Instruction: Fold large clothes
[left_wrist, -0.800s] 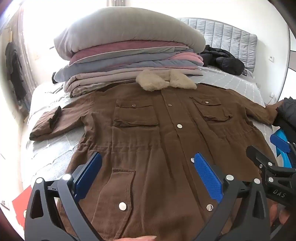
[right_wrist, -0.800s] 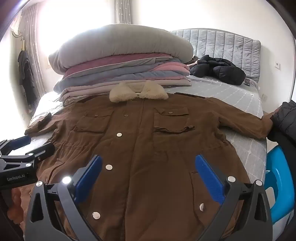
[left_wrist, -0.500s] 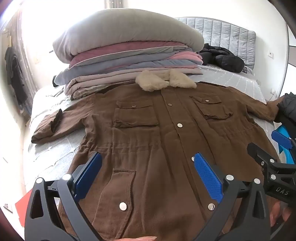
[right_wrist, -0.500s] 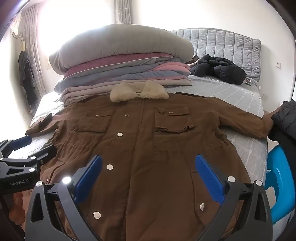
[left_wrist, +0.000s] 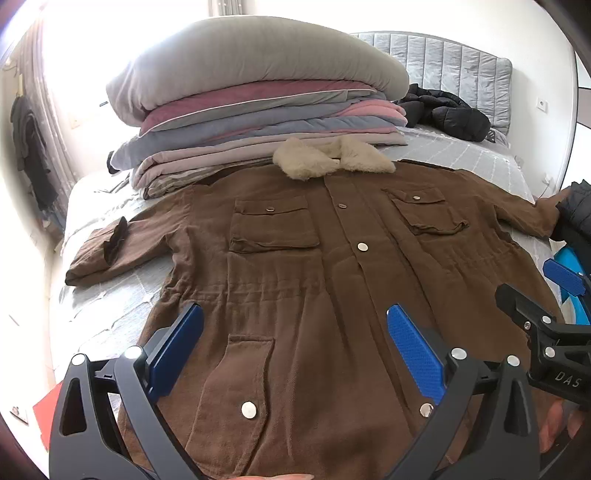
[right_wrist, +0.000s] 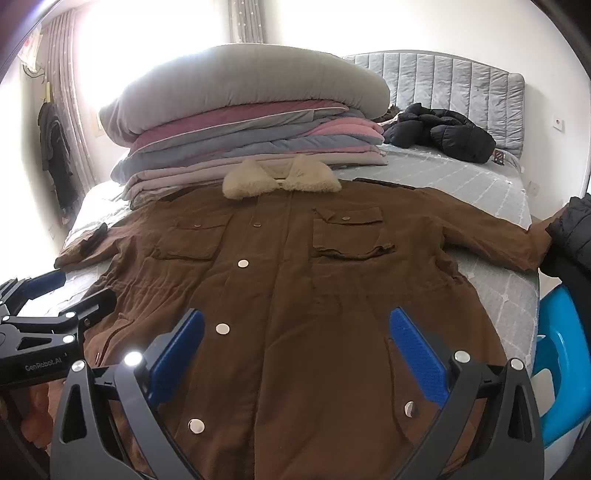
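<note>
left gripper (left_wrist: 295, 347): jaws wide, empty, above coat hem | right gripper (right_wrist: 295, 343): jaws wide, empty, beside it | brown coat (left_wrist: 332, 280): spread flat, front up, on bed (left_wrist: 461, 155), collar against stacked bedding (left_wrist: 258, 110)

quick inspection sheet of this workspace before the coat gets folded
surface: bed with a grey checked cover, padded grey headboard behind
job's things: brown coat spread flat, front up, buttoned, fleece collar at the far end, both sleeves out sideways
clutter: stack of folded quilts right behind the collar; black puffer jacket by the headboard; blue plastic stool beside the bed
grippers: left gripper and right gripper both open over the coat's hem end, nothing between the pads
cables: nothing seen
surroundings: bright curtained window, dark clothes hanging by it
</note>
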